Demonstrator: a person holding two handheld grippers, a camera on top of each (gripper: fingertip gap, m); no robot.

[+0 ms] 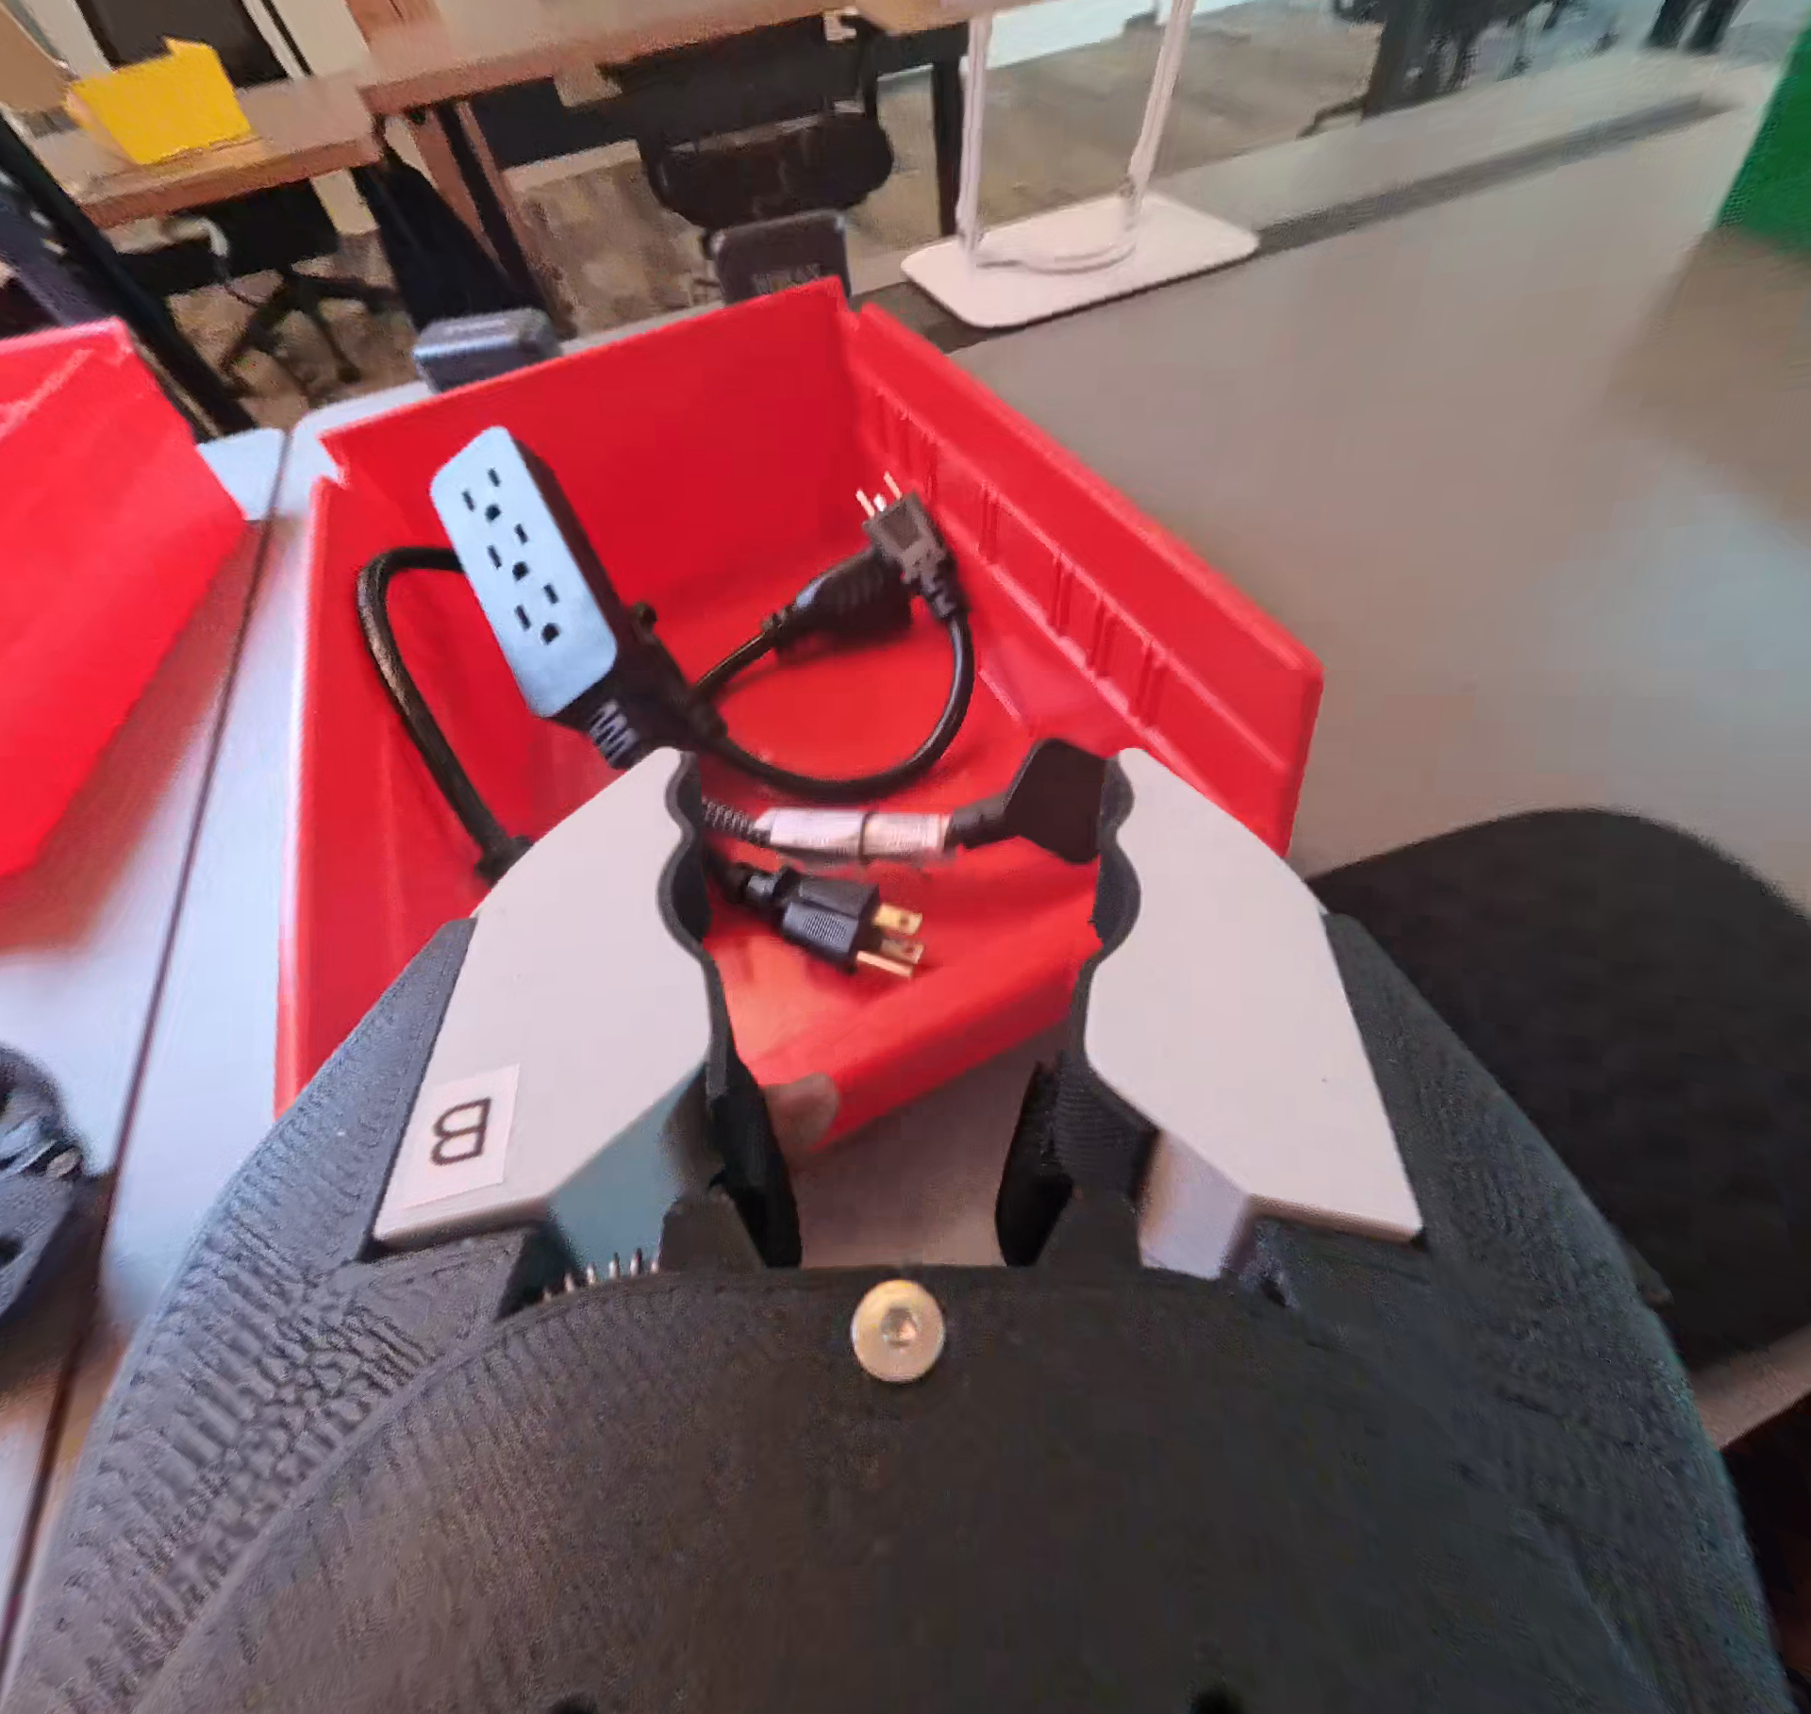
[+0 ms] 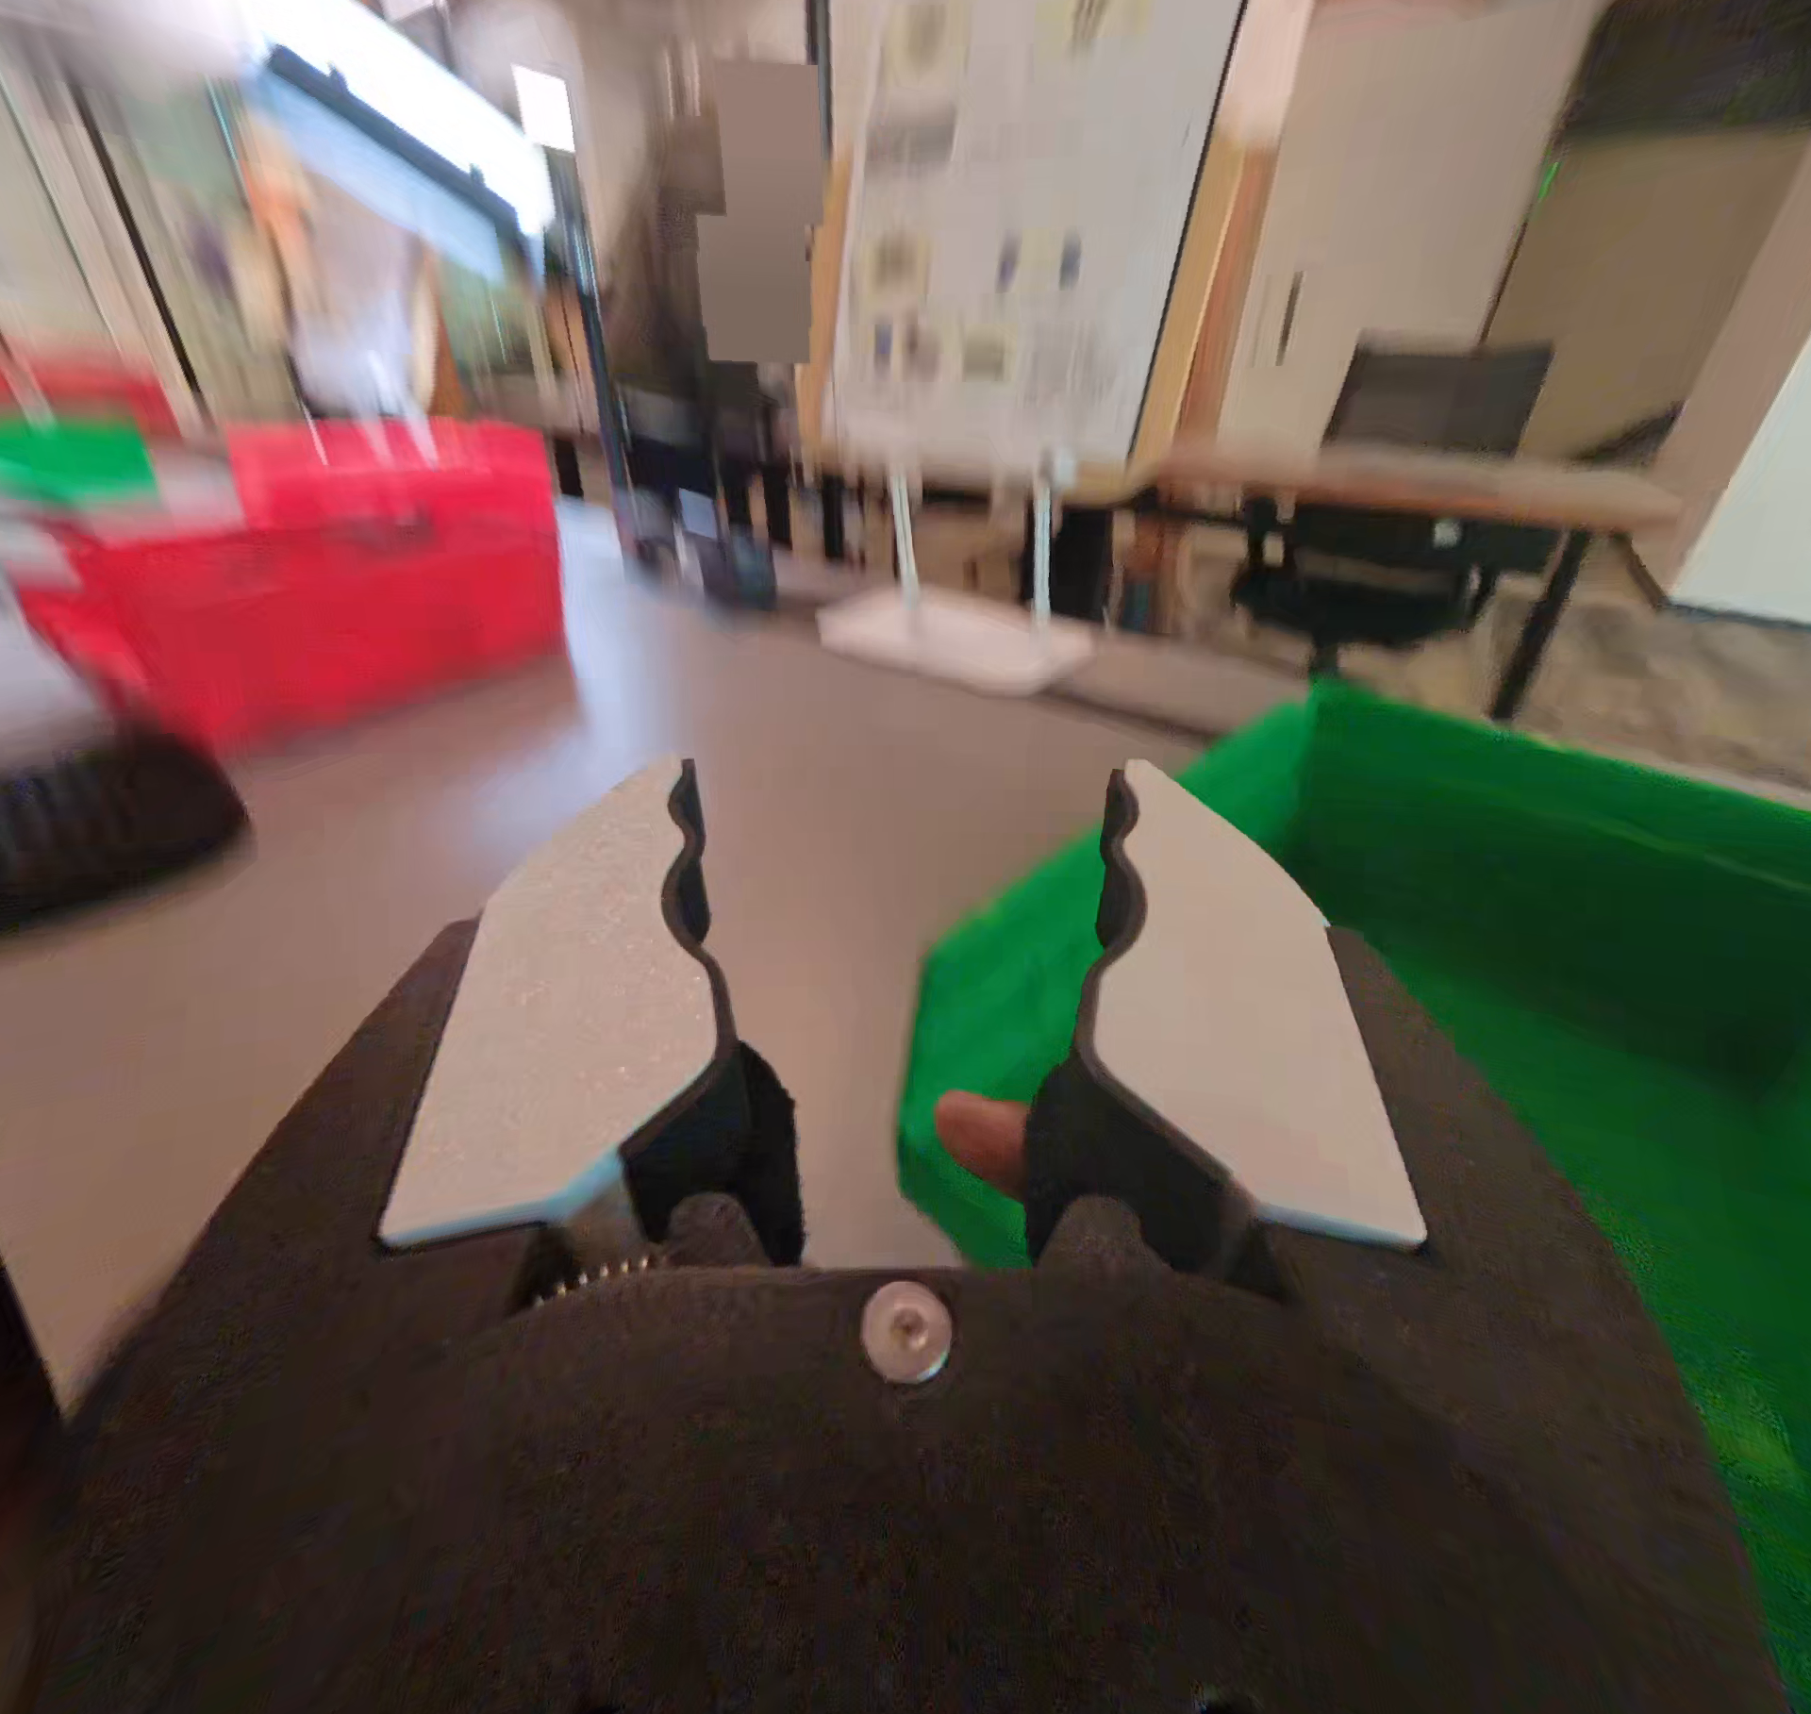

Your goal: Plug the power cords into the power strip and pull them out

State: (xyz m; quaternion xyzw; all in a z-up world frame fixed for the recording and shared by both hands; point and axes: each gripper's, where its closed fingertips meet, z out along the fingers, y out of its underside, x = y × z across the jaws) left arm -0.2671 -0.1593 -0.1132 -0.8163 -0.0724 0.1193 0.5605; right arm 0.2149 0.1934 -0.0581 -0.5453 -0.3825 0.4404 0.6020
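The red bin (image 1: 764, 452) on the grey table (image 1: 1470, 510) holds everything: a grey power strip (image 1: 524, 569) propped against its left wall, black cords (image 1: 882, 716) tangled beside it, loose plugs (image 1: 843, 927) nearer the front. Left gripper (image 1: 897, 785) gapes wide just over the bin's front. Right gripper (image 2: 897, 785), also wide and holding nothing, is well right of the bin.

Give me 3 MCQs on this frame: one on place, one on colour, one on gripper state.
1. Where is the power strip?
A. in the red bin
B. on the bare table
C. in the green bin

2. What colour is the strip's outlet face?
A. black
B. light grey
C. yellow

3. How is the left gripper?
A. shut on a plug
B. open, holding nothing
C. shut on the strip

Key: 1 A, it leans against the bin's wall; 2 B, the face is pale; 3 B, fingers apart above the cords.
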